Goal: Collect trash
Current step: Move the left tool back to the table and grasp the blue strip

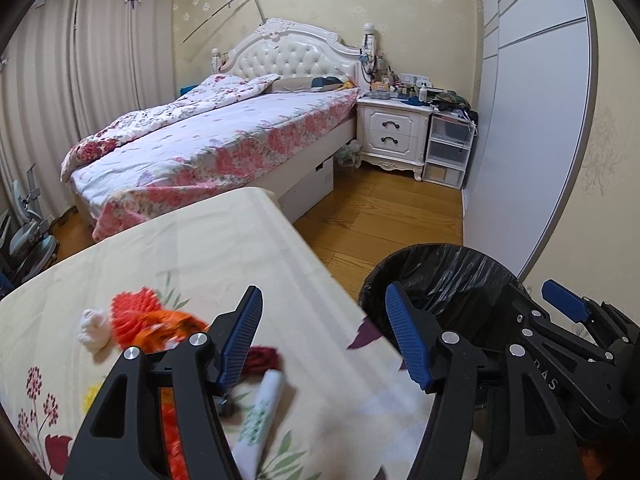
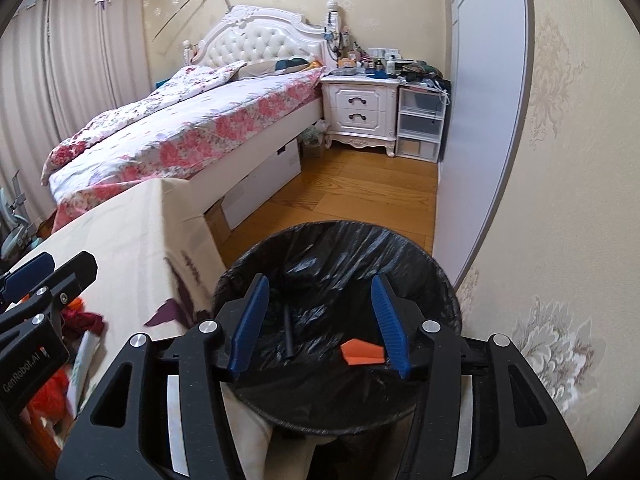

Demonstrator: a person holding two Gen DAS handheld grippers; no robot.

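STEP: drop made, your judgement | your right gripper (image 2: 318, 326) gapes empty over round black-bagged bin (image 2: 436, 276) | left gripper (image 1: 326, 336) open, empty | NEXT: white tube (image 1: 260, 412) at its 7 o'clock on floral-clothed table (image 1: 200, 240).

I'm seeing glossy, crinkled black plastic lining the bin (image 2: 340, 248), matt printed cloth covering the table (image 1: 224, 248), ribbed blue pads on matt black fingers (image 2: 248, 328), and smooth, shining wood flooring (image 1: 384, 216).

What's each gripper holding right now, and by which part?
Nothing. Left gripper is open over the table edge; right gripper is open above the trash bin, pads bare.
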